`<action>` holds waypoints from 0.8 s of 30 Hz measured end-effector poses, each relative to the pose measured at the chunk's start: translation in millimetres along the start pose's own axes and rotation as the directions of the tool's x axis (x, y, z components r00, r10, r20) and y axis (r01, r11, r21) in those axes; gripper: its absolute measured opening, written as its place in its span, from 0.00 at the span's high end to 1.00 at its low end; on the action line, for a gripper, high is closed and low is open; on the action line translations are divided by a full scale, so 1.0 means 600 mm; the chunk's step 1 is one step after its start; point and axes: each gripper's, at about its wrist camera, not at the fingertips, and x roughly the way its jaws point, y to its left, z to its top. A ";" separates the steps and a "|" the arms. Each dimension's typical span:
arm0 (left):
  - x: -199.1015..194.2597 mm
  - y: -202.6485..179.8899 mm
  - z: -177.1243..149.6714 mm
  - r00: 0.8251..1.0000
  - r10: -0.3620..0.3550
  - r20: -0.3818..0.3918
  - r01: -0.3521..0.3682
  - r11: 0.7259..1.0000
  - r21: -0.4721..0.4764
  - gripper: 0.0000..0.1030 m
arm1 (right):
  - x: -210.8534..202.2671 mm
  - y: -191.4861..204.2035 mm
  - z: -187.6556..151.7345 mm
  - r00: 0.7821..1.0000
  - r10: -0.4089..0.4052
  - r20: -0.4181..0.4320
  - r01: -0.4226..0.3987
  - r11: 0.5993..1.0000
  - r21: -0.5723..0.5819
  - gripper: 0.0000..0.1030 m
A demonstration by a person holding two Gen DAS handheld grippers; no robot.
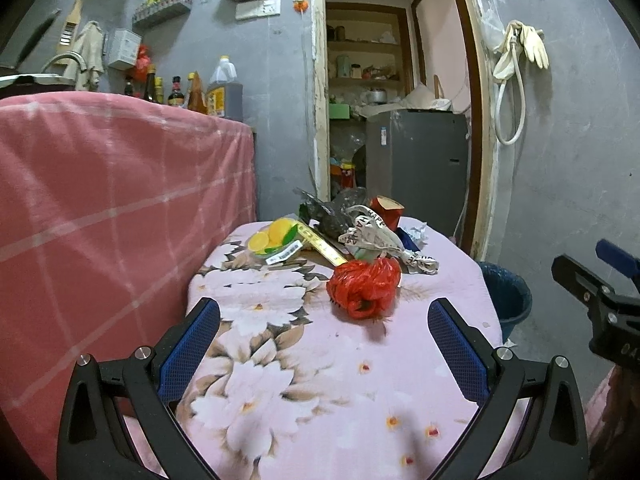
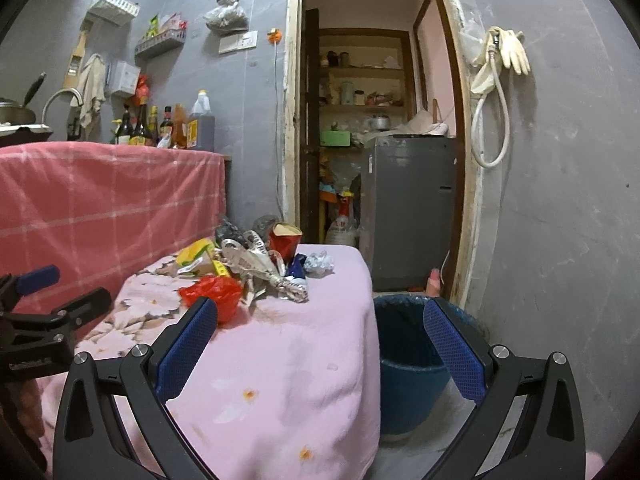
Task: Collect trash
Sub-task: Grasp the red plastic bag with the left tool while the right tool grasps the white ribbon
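Trash pile sits at far end of the table (image 1: 440, 280), bunched together on a pink floral cloth, soft and fuzzy-looking. Nearest item: one crumpled red plastic bag (image 1: 364, 286), glossy, wrinkled into a ball, slightly apart from the rest. Behind it, one twisted printed wrapper (image 1: 380, 240), white with dark lettering, long and knotted. One red paper cup (image 1: 386, 210), upright, open mouth, dented rim. One dark crinkled foil bag (image 1: 332, 212) at the back. One yellow pack printed with lemon slices (image 1: 276, 240), with a white barcode label; a flat yellow strip beside it, markings too small to read. One small crumpled white paper ball (image 2: 320, 264) and a blue wrapper (image 2: 297, 266), partly hidden behind the printed wrapper. One blue bucket (image 2: 404, 368), smooth plastic with a liner at the rim, stands on the floor just beside the table's right edge; its base is cut off by the right gripper's finger. Left gripper (image 1: 324, 342) over the near cloth, jaws spread wide, nothing between the blue textured pads. Right gripper (image 2: 320, 340) spans table edge and bucket, jaws equally wide apart, holding nothing. Pink checked cloth (image 1: 100, 220) drapes the counter to the left; bottles behind it overlap, count uncertain.
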 end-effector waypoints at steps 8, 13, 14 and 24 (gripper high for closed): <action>0.095 0.010 0.021 0.993 -0.072 -0.098 0.070 0.997 -0.024 0.01 | 0.093 -0.025 0.025 0.997 0.068 -0.047 -0.069 0.997 -0.017 0.00; 0.150 0.020 0.033 0.981 -0.115 -0.155 0.108 0.993 -0.056 0.01 | 0.156 -0.043 0.035 0.987 0.125 -0.098 -0.127 0.992 -0.009 0.00; 0.158 0.019 0.034 0.979 -0.122 -0.165 0.114 0.992 -0.058 0.01 | 0.169 -0.044 0.037 0.984 0.138 -0.110 -0.140 0.990 -0.010 0.00; 0.224 0.010 0.045 0.932 -0.239 -0.274 0.222 0.971 -0.090 0.13 | 0.271 -0.043 0.035 0.939 0.245 -0.241 -0.252 0.968 0.000 0.34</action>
